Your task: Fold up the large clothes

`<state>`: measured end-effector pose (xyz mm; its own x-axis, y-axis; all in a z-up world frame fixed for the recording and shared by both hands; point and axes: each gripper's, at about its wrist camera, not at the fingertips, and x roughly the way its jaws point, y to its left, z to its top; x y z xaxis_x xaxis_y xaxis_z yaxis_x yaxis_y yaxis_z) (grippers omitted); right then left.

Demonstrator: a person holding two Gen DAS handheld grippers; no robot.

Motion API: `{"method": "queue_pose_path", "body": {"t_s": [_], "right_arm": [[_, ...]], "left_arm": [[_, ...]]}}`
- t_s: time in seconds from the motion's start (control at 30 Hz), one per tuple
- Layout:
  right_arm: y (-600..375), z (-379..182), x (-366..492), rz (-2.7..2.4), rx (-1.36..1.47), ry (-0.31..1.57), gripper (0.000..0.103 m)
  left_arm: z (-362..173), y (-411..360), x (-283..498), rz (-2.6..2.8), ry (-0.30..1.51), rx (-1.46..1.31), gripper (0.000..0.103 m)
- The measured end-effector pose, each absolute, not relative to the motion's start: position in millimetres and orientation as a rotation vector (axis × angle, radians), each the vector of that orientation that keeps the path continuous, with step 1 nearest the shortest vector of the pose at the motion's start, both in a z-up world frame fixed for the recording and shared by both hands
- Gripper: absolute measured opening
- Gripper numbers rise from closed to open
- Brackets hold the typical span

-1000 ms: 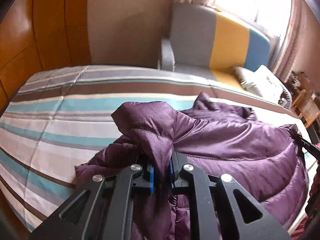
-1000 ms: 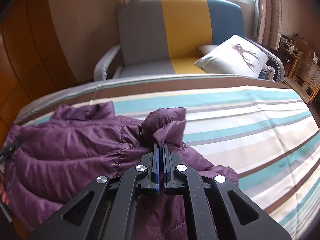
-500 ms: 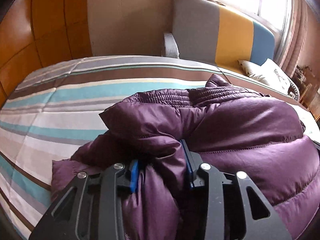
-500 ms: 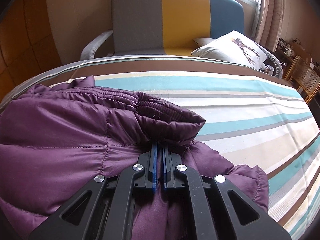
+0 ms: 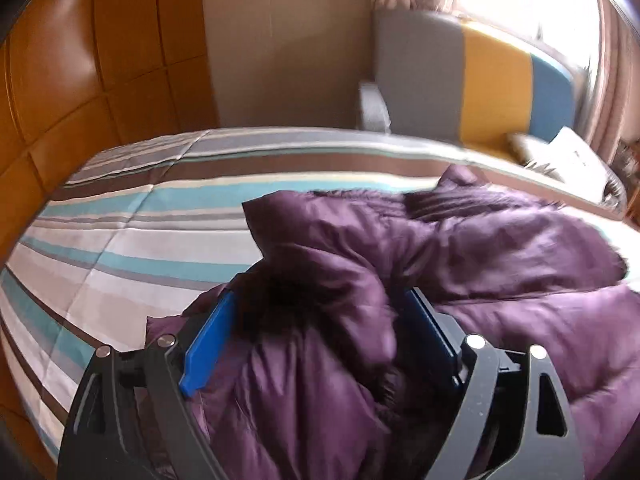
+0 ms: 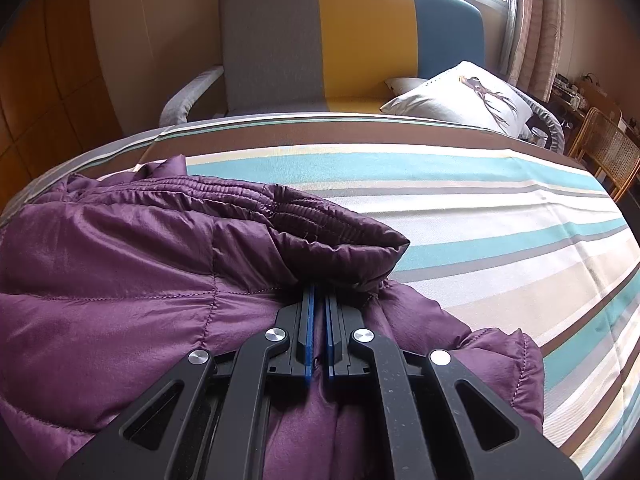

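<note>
A purple quilted jacket (image 5: 500, 248) lies bunched on the striped bed (image 5: 132, 240). In the left wrist view my left gripper (image 5: 320, 304) has its jaws opening wide; a fold of the jacket sits loose between the blue pads (image 5: 212, 332), no longer pinched. In the right wrist view the same jacket (image 6: 112, 264) fills the lower left, its ribbed hem folded over on top. My right gripper (image 6: 318, 296) is shut on a thin fold of the jacket just under that hem, low over the bed (image 6: 500, 216).
A grey, yellow and blue armchair (image 6: 352, 40) stands beyond the far bed edge, with a white printed pillow (image 6: 460, 96) on it. Orange wooden panels (image 5: 72, 72) line the left wall. A wicker chair (image 6: 604, 148) stands at far right.
The left jaws have gone from clamped on the jacket to wide apart, letting the fold go. Both grippers have sunk toward the bed, and the jacket's upper layer now lies folded over.
</note>
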<state>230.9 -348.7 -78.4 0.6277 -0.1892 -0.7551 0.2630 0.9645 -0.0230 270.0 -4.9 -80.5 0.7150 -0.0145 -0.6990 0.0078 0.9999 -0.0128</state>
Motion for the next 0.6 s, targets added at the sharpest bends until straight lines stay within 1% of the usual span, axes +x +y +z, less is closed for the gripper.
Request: {"method": "queue_pose_path", "body": {"t_s": [0.2,0.27,0.3,0.33,0.43,0.53,0.6], "right_arm": [[-349,-78,232,-0.265,0.086,0.852,0.003],[-348,-78,231,-0.265,0.088,0.85,0.003],[-348,-78,231,-0.265,0.089,0.85,0.003],[-348,-78,231,-0.263,0.093,0.849,0.003],[-349,-78,231,-0.262,0.097,0.849,0.003],[-351,-78,230,-0.262,0.101,0.848,0.003],[-353,-78,230,-0.258,0.113,0.847,0.003]], "left_arm": [[-34,-34,235,-0.048,0.664,-0.022,0.083],[-24,-57,232,-0.083,0.652,0.015,0.076],[-23,-72,235,-0.106,0.654,0.043,0.069],[-24,-81,239,-0.113,0.657,0.063,0.064],[-42,-105,263,-0.113,0.712,0.122,0.057],[-79,-115,288,-0.137,0.833,0.138,0.057],[-89,-114,291,-0.147,0.827,0.117,0.057]]}}
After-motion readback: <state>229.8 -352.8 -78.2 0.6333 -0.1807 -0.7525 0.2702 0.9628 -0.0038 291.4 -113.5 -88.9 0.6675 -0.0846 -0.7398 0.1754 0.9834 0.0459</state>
